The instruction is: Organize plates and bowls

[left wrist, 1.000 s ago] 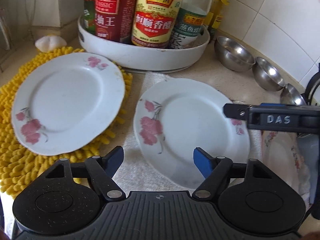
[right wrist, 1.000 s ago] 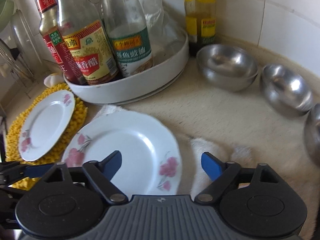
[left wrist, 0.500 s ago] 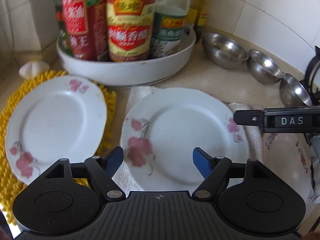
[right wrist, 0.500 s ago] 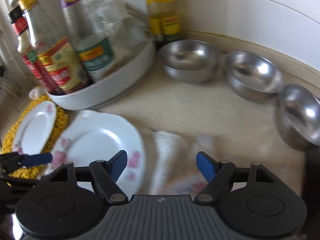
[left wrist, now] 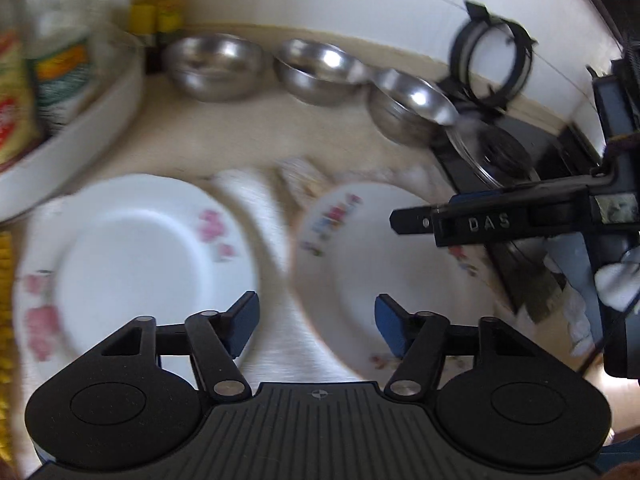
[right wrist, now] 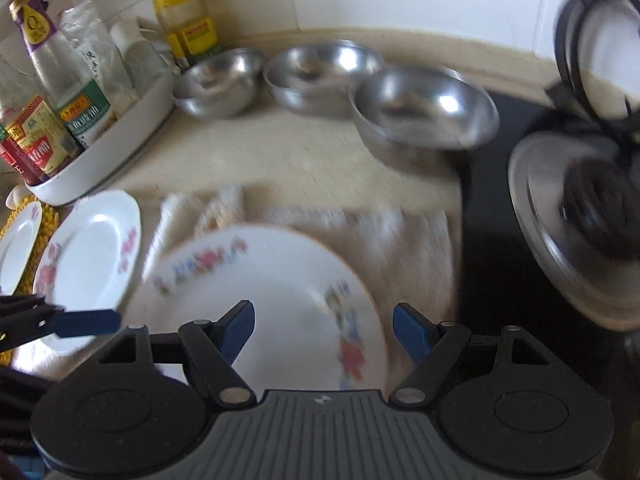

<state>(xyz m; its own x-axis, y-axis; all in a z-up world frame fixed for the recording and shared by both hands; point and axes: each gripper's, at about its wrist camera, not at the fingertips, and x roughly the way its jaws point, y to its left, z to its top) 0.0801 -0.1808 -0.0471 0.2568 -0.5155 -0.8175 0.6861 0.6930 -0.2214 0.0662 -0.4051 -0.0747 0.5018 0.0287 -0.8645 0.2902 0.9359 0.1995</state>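
Two grippers over the plates

The left gripper (left wrist: 316,322) has just been closing but holds nothing; the right gripper (right wrist: 323,330) is open above the flower plate (right wrist: 280,280).

On my right hand-held gripper (left wrist: 416,220), raised letters on the finger spell "DAS". A bottle with a purple neck label (right wrist: 34,26) shows a large "0" with small print I can't read. The red-and-yellow bottle labels (right wrist: 36,148) and the green one (right wrist: 82,116) carry Chinese characters, too blurred to read.
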